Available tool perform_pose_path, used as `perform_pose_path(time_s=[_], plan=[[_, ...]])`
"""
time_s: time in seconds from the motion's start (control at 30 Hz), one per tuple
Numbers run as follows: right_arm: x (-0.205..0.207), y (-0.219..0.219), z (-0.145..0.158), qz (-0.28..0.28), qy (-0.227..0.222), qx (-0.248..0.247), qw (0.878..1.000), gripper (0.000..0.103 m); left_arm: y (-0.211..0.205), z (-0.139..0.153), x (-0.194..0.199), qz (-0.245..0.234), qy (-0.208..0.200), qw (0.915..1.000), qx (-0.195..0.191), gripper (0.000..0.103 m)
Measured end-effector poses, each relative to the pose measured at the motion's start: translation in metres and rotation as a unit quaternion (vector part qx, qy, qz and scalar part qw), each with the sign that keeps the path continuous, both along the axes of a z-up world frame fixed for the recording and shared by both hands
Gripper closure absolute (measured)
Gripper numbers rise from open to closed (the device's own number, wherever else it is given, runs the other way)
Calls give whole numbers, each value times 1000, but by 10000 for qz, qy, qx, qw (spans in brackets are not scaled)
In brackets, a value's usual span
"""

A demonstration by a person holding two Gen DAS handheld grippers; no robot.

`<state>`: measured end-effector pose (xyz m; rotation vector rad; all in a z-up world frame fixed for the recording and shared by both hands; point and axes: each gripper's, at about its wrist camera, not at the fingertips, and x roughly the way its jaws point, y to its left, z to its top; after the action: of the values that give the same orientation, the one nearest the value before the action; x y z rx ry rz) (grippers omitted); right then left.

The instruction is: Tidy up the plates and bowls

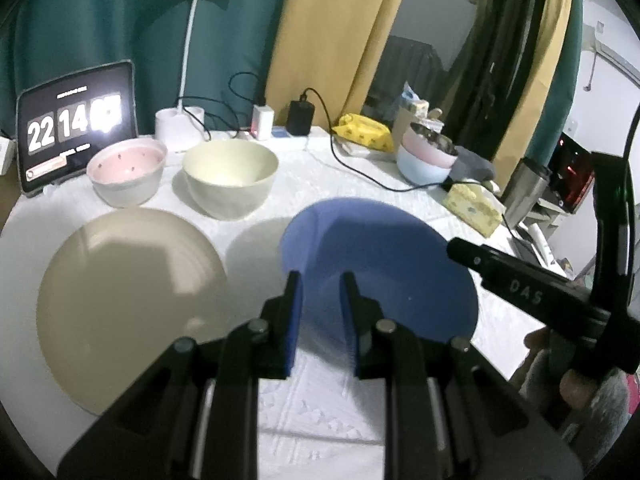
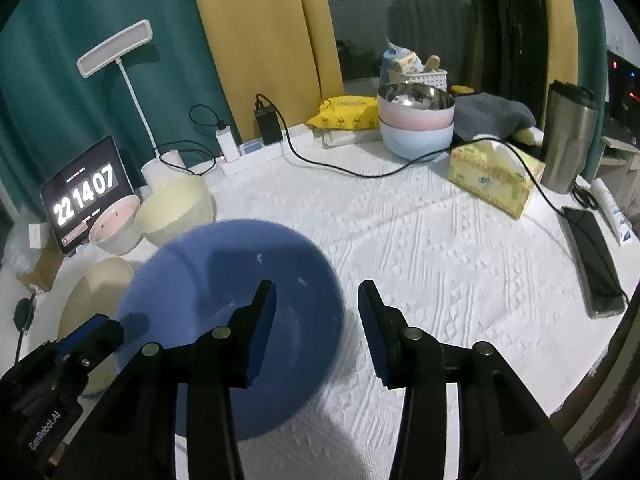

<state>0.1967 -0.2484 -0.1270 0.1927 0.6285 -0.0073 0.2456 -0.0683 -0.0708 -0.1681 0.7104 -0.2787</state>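
A blue plate [image 1: 384,264] is held tilted above the white tablecloth, casting a shadow; it also shows in the right wrist view [image 2: 224,280]. My left gripper [image 1: 322,280] is shut on the plate's near edge. My right gripper [image 2: 316,292] is open beside the plate's right rim, holding nothing. A beige plate [image 1: 128,296] lies flat at the left; its edge shows in the right wrist view [image 2: 100,280]. A pink bowl [image 1: 128,172] and a cream bowl [image 1: 230,176] stand behind it.
A tablet clock [image 1: 76,124], a lamp base [image 1: 178,128], chargers and cables line the back. Stacked pink and blue bowls [image 2: 416,128], a tissue box [image 2: 494,178], a steel tumbler [image 2: 568,136] and a phone [image 2: 596,260] are at the right.
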Motion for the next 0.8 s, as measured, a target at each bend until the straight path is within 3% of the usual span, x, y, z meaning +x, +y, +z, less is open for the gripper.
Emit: perform_pose_path(time_s=[0.4,0.8], plan=[[4,16,28,62,-187,-126,9997,58,24,18,6,195,-126,9997,-44,83],[28,47,54,306,-258,-292,9988,58,47,28,33,304,-109,9993,211,77]])
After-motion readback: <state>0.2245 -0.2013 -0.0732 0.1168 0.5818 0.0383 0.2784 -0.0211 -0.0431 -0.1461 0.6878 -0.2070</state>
